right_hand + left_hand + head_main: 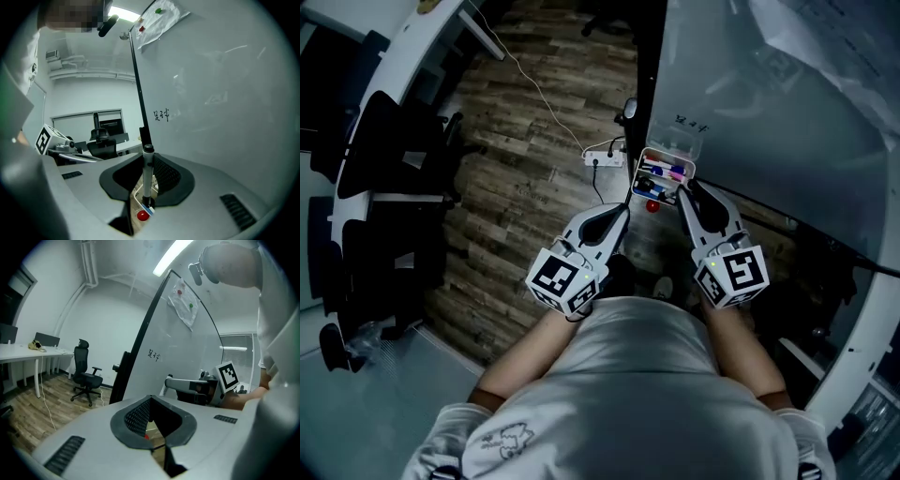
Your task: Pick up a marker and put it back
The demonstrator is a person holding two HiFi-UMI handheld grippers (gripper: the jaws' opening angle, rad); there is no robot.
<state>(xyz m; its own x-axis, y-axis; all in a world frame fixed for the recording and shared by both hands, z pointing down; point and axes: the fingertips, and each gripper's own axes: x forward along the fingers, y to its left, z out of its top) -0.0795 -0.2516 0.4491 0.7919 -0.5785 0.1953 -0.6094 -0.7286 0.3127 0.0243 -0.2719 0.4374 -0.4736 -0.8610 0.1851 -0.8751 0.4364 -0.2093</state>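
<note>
**Marker held upright over its tray**
The right gripper (pixel 686 190) has its jaws clamped on the marker (pixel 147 174), which stands upright. It hovers at the 5 o'clock corner of the tray (pixel 638 176) on the whiteboard (pixel 750 112), likely lined up to drop the marker back in (other markers lie there). The left gripper (pixel 621 212), jaws together and empty, waits at 7 o'clock, out of the way.

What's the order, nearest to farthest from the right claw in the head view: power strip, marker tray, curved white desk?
1. marker tray, right at the tip of the right claw, which grips a marker.
2. power strip, on the floor to the tray's left.
3. curved white desk, far off at upper left.
</note>
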